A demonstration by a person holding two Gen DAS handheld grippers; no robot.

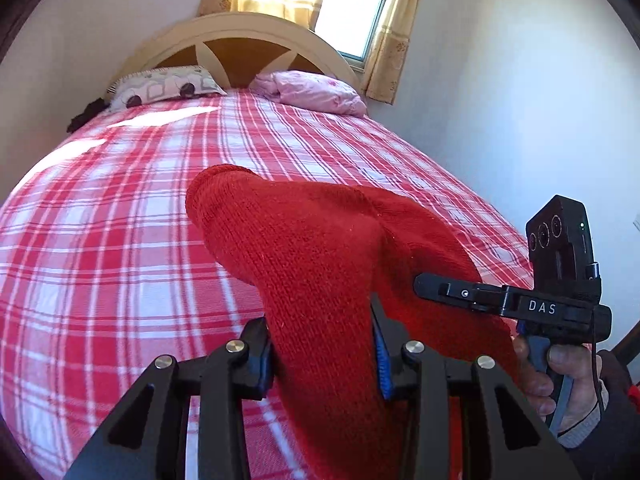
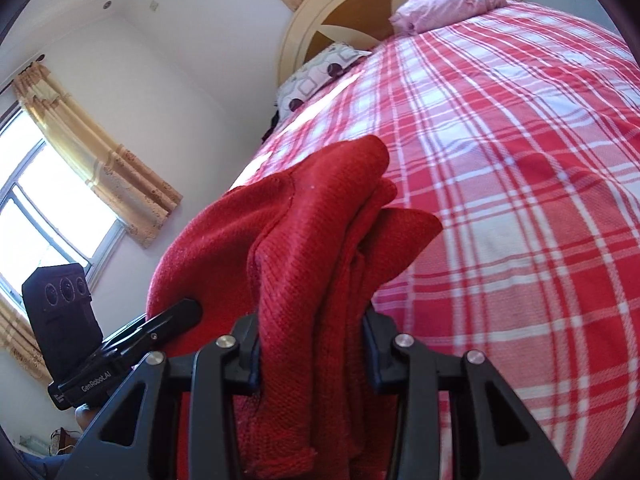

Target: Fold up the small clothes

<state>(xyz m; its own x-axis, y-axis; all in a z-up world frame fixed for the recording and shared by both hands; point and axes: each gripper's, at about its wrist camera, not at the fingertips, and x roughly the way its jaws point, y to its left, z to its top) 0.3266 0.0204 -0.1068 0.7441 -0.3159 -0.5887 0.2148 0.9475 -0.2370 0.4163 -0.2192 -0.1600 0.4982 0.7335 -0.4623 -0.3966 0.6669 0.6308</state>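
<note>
A wide bed (image 1: pixel 132 216) fills both views, spread with a red, pink and white plaid cover that lies fairly smooth, with bright sun patches near its head; at the head stands a cream arched headboard (image 1: pixel 240 40) with brown inset panels, and against it rest a patterned pillow (image 1: pixel 164 86) and, beside it, a pink pillow (image 1: pixel 316 90); behind the headboard a window (image 1: pixel 356 4) glares between yellow patterned curtains (image 1: pixel 394 36); the walls are plain white, and the right wrist view shows a second curtained window (image 2: pixel 44 216) on the side wall. The red knit garment (image 1: pixel 312 248) hangs bunched above the cover, raised off the bed; the left gripper (image 1: pixel 324 356) has its jaws narrowed onto one fold of it, and the right gripper (image 2: pixel 312 356) clamps a thicker gathered bunch of the same knit. In the left wrist view a hand (image 1: pixel 560 380) holds the right gripper's handle.
</note>
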